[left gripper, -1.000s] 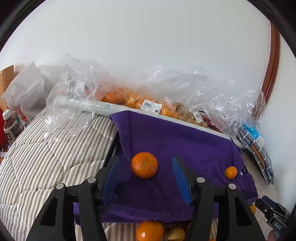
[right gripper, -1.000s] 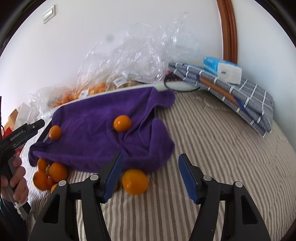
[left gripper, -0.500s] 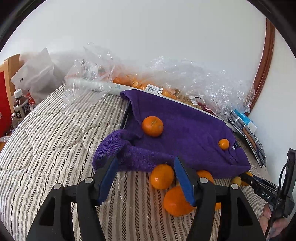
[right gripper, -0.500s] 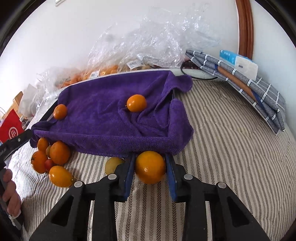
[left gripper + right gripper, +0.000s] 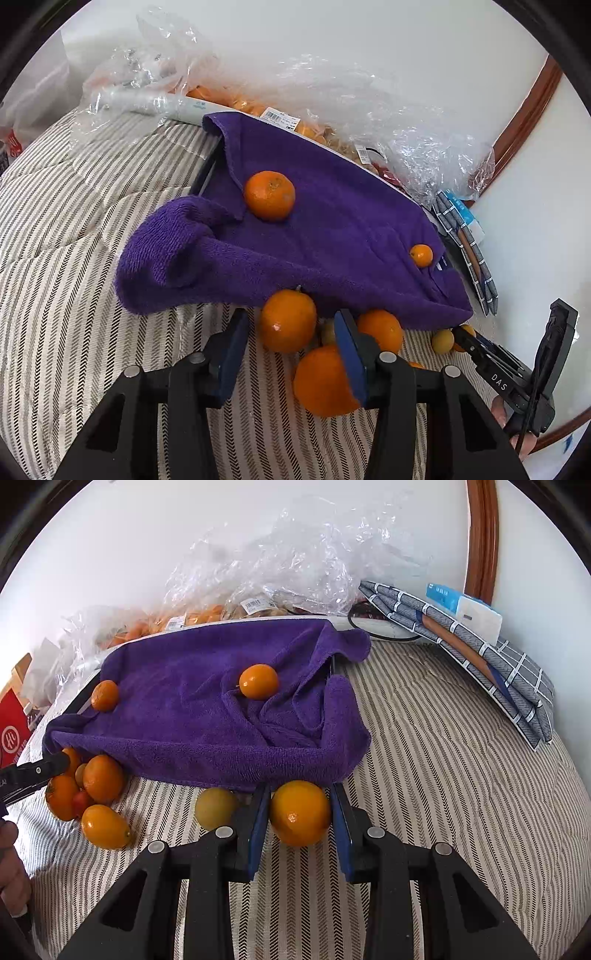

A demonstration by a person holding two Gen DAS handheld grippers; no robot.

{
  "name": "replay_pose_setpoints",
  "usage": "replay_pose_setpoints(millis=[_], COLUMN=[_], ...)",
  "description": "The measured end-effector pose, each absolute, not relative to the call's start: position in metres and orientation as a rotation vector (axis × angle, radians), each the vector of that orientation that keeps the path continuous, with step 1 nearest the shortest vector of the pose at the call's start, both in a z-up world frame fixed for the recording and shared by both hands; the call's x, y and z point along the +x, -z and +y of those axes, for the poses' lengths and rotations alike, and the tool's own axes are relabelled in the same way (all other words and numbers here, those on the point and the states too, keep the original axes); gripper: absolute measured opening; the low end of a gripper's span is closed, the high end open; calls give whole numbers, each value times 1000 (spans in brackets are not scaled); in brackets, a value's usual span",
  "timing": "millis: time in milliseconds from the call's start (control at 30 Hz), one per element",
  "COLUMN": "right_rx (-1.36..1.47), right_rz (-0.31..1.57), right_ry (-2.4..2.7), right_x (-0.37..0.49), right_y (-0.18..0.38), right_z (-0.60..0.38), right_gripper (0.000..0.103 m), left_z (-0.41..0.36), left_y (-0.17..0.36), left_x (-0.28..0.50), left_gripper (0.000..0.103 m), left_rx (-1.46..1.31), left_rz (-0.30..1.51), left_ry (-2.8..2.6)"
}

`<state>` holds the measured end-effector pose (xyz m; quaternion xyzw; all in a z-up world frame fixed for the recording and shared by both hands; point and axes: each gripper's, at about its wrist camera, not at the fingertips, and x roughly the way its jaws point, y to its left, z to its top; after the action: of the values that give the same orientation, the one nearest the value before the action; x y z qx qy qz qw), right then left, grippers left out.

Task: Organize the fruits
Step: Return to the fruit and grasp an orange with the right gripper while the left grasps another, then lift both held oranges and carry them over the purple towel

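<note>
A purple towel (image 5: 332, 229) covers a tray on the striped bed; it also shows in the right wrist view (image 5: 207, 705). Two oranges lie on it, a large one (image 5: 269, 195) and a small one (image 5: 421, 255). My left gripper (image 5: 291, 332) is open around an orange (image 5: 288, 320) at the towel's front edge, with gaps on both sides. More oranges (image 5: 380, 328) crowd beside it. My right gripper (image 5: 300, 812) is shut on an orange (image 5: 300, 812) resting on the bed by the towel. A yellowish fruit (image 5: 215, 808) lies left of it.
A pile of oranges (image 5: 99, 782) lies at the towel's left corner. Clear plastic bags of fruit (image 5: 258, 590) line the wall. A folded grey checked cloth (image 5: 480, 657) with a tissue pack sits at the right. A wooden headboard (image 5: 480, 535) rises behind.
My left gripper drew back from the towel to the oranges at its front edge and narrowed around one. My right gripper closed on the orange by the towel.
</note>
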<state>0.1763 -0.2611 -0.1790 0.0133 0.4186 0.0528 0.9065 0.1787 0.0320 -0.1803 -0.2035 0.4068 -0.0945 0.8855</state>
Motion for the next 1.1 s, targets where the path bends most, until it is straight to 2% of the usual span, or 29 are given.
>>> replay_pose_setpoints(millis=[100, 367, 633, 867, 1100], right_rx=[33, 39, -6, 22, 69], right_rz=[864, 876, 912, 880, 829], right_ry=[-104, -86, -87, -93, -98], right_x=[176, 178, 182, 178, 172], right_y=[179, 181, 185, 181, 174], right_z=[-262, -263, -255, -259, -264], right_gripper=[33, 33, 33, 32, 32], left_z=[34, 46, 35, 35, 37], left_y=[181, 171, 177, 182, 174], left_x=[181, 156, 167, 171, 163], left_gripper=[31, 31, 32, 32, 31], left_rx=[-440, -408, -308, -294, -297], left_rz=[844, 760, 811, 832, 762], left_ry=[188, 64, 5, 5, 1])
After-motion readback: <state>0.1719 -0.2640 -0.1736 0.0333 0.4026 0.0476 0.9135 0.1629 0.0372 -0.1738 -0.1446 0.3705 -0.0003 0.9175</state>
